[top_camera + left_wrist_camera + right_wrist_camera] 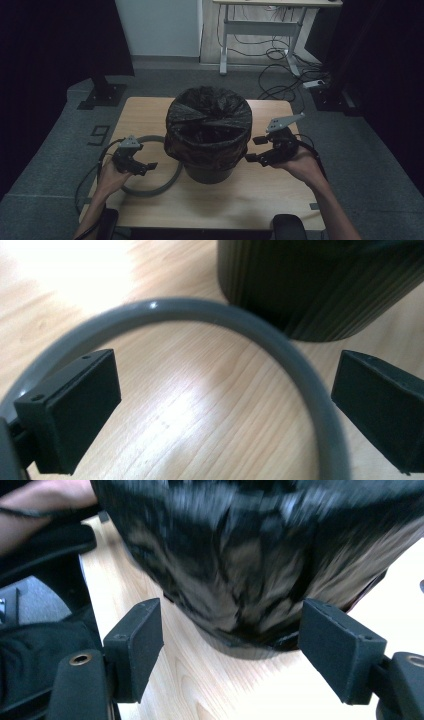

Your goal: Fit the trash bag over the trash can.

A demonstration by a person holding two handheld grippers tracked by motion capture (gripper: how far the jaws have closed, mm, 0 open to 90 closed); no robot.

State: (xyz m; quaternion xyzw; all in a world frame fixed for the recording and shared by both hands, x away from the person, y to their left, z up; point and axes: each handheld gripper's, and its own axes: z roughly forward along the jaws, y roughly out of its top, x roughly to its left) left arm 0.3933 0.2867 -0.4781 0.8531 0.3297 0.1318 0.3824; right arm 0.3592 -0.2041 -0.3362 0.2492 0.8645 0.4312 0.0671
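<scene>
My left gripper [142, 167] sits low over the near left part of the table [260, 200], its jaws spread wide with nothing between them. In the left gripper view the grey ring [210, 315] lies flat on the wood, curving between and beyond my two jaws without touching either, and the ribbed dark side of the bin [320, 285] stands just beyond the ring. From the high view the ring [165, 185] lies left of the bin, partly tucked behind its base.

My right gripper [257, 149] is at the bin's right side, jaws open and holding nothing. In the right gripper view the black bag [240, 555] hanging over the bin's rim looms close ahead of my jaws, blurred, and neither jaw presses it.

The bin [207, 170] stands mid-table with the bag [207, 125] draped over its top.
</scene>
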